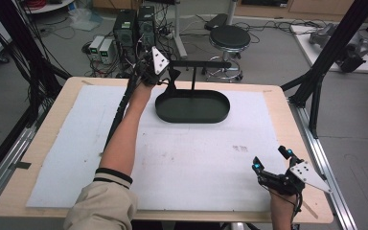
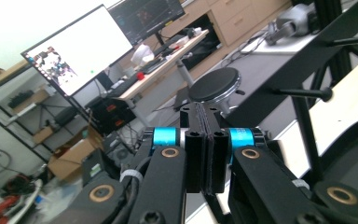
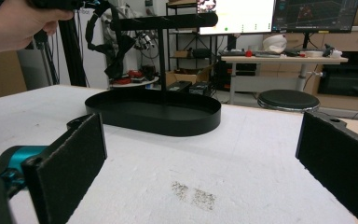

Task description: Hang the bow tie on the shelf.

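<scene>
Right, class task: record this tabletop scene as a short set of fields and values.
surface: white mat on wooden table
object: black oval tray with T-shaped stand, far centre
left gripper: raised at tray's far left end, jaws shut
right gripper: near right corner, jaws open, holding nothing
mat mark: small grey smudge

The room is evenly and softly lit from overhead. The white foam sheet (image 1: pixel 196 158) covering the wooden table reads pale and flat, with only a faint shadow beside the matte black oval tray (image 1: pixel 192 106). In the left gripper view the upper left corner washes out to white, and the large computer monitor (image 2: pixel 81 49) glares. All three pictures are slightly soft; nearby jaws blur in the right gripper view.
</scene>
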`<state>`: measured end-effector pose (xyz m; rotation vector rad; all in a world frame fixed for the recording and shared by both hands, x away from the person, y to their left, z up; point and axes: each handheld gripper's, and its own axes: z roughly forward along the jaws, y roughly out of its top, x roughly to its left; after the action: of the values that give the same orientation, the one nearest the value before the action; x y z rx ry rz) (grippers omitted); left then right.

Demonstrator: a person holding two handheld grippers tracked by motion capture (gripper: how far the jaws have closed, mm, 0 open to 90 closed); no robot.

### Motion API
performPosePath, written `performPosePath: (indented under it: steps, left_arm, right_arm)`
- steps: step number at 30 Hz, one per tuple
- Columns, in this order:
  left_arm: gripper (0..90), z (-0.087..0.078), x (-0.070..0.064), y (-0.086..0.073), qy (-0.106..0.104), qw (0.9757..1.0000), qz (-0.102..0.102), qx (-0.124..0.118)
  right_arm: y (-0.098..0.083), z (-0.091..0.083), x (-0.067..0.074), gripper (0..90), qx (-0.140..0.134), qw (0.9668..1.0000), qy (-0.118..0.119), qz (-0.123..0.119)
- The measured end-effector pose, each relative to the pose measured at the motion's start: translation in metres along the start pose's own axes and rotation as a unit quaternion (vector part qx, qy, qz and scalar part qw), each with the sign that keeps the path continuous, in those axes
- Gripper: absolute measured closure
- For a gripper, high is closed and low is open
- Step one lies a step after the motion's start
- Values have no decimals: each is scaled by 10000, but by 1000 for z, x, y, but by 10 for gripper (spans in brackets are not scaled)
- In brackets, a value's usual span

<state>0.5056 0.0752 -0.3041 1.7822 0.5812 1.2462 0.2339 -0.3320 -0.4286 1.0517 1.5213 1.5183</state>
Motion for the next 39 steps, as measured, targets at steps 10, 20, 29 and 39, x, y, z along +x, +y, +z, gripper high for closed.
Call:
performPosePath:
  steps: [10, 20, 29, 39]
  left_arm:
    - [833, 3, 7, -17, 37, 9991, 7, 423]
    - [402, -15, 17, -40, 90, 9975, -429, 550]
    - [85, -69, 37, -46, -238, 9936, -1097, 88]
    - [17, -159, 51, -55, -431, 9829, -1728, -473]
  right_arm:
    - [-1, -1, -4, 8, -20, 10000, -15, 21]
    - [1, -3, -2, 8, -67, 10000, -6, 9]
    - [4, -2, 4, 8, -59, 10000, 39, -31]
    - [8, -3, 5, 8, -101, 9999, 85, -8]
